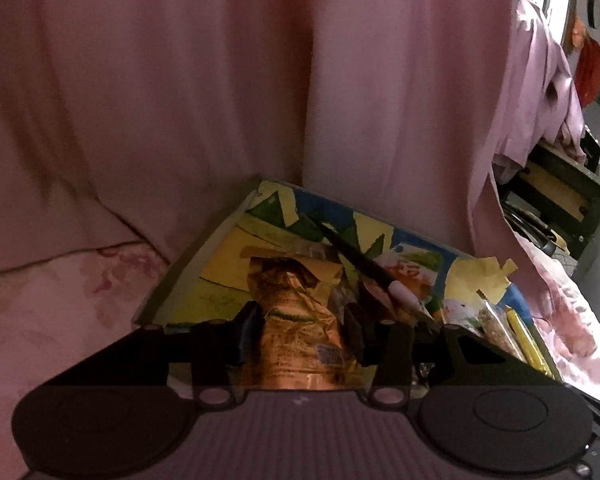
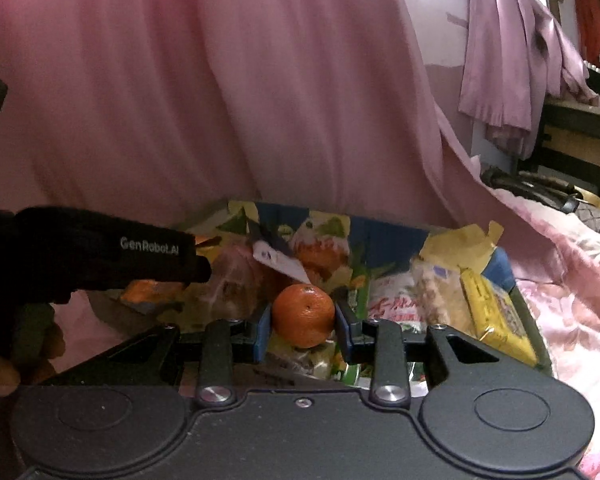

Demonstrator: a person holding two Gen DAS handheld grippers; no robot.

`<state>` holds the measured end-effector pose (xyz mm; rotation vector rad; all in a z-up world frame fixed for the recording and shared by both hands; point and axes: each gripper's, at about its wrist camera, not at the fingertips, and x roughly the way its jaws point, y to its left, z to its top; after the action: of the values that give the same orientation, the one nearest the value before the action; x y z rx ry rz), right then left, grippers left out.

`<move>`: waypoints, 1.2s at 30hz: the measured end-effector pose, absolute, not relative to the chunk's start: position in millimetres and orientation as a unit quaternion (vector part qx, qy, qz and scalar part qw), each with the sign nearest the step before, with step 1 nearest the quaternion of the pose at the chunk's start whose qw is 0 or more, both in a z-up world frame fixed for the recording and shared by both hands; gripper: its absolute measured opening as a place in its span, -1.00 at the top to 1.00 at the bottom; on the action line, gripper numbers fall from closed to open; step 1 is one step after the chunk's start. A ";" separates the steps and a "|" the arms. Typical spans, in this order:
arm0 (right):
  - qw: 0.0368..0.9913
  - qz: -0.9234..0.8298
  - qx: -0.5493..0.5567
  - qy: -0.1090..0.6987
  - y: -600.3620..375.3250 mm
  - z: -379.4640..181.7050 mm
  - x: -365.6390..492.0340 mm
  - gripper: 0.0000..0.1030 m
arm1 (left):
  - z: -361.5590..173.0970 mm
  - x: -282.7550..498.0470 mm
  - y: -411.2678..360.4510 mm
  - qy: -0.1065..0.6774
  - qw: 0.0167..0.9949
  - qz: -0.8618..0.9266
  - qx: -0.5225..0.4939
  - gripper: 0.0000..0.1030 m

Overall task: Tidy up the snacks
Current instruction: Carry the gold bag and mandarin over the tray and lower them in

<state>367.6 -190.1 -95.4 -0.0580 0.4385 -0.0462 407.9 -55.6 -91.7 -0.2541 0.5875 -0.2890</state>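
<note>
My left gripper is shut on a shiny orange-gold snack packet, held over a colourful cardboard box patched with yellow tape. My right gripper is shut on an orange, held above the same box. The left gripper's black body shows at the left of the right wrist view. Snack packs lie in the box: a yellow one, a pale one and a white one with red print. A black-and-white wrapper lies behind the orange.
The box rests on a pink floral bedsheet against a pink curtain. At the right are hanging lilac clothes, a red garment and a dark wooden frame.
</note>
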 end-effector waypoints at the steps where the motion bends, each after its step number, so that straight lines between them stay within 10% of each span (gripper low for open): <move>1: 0.975 -0.023 -0.029 0.220 -189.7 -97.2 368.4 0.31 | -91.9 408.1 -57.1 0.287 0.940 -0.142 -0.121 0.02; 27: 0.972 -0.029 0.000 0.234 -193.1 -99.9 367.2 0.21 | -98.0 413.4 -55.4 0.313 0.927 -0.155 -0.139 -0.11; 36: 0.975 -0.043 0.014 0.215 -201.0 -75.4 348.7 -0.13 | -80.5 403.9 -43.3 0.309 0.925 -0.144 -0.168 -0.56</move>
<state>348.7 -201.0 -75.4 0.0278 0.4345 -0.0872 403.9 -43.3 -80.5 -0.3454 0.6337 -0.2948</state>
